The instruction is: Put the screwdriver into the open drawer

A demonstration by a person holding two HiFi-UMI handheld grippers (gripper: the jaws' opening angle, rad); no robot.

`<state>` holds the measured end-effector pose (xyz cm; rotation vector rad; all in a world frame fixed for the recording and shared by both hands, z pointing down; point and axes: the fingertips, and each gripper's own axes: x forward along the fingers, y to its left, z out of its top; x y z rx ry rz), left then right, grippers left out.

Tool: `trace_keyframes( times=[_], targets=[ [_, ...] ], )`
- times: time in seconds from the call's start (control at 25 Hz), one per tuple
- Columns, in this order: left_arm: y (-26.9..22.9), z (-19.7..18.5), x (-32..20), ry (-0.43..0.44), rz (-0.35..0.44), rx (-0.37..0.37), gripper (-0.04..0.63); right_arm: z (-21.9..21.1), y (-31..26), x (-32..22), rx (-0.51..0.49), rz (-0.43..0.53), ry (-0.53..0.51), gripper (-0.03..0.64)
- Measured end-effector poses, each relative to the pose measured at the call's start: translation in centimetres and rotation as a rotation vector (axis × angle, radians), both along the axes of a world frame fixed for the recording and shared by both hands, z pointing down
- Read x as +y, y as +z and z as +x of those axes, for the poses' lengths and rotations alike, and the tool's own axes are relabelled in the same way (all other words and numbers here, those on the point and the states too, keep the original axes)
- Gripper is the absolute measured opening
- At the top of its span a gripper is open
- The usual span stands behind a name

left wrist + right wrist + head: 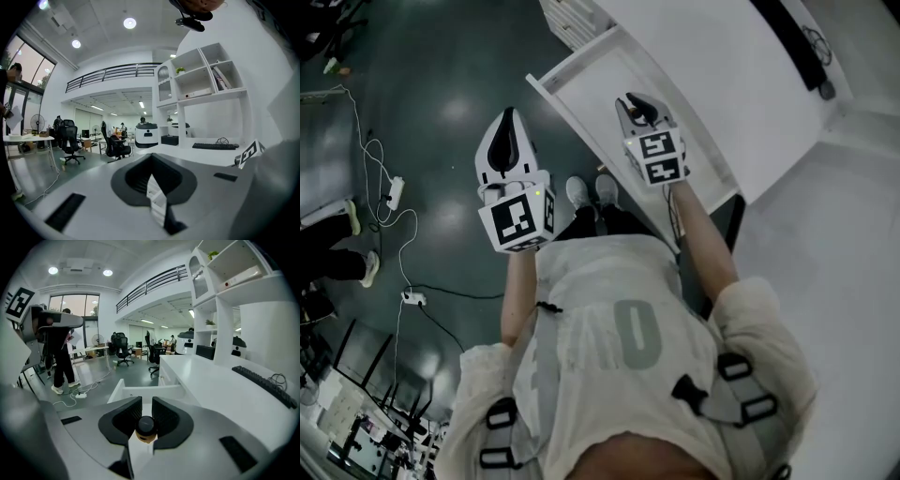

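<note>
Amber with a black end cap, the screwdriver (146, 428) handle sits clamped between the fingers (123, 419) of the right gripper (146, 405). Only the handle end shows in the right gripper view; the shaft is hidden.

**Right gripper.** In the head view it is held over the drawer (600, 89), fingers pointing away from the person. The drawer is pulled out from under the tabletop (722, 84); its white floor and rim show beyond the fingertips. The screwdriver is off the drawer floor, carried by the gripper alone.

**Left gripper.** The left gripper (506, 127) is held beside the right one, outside the drawer, above the dark floor (441, 112). Its fingers (136, 176) are pressed together with nothing between them. It points across the room, away from the drawer.

**Surroundings.**
- A black keyboard (265, 380) lies on the tabletop, well apart from the drawer.
- White shelves (206, 79) stand above the tabletop.
- White cables and a power strip (394, 192) lie on the floor to the left.
- A person (58, 357) stands on the floor in the background of the right gripper view.
- The wearer's shoes (591, 192) are just beside the drawer front.
</note>
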<state>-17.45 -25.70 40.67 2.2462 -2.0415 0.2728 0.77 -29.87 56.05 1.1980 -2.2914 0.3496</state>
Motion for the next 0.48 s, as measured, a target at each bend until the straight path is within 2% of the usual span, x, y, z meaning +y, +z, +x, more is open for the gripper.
trace_keyframes(
  times=[0.2,0.48],
  targets=[
    [1.0,-0.2,0.0,-0.020,-0.024,-0.006,0.005,-0.2,1.5,-0.8,-0.026,-0.032,-0.002,0.066],
    [1.4,-0.8,0.1,-0.039,-0.034,0.005,0.005,-0.5,2.2,-0.9,-0.009,-0.031,-0.025,0.066]
  ],
)
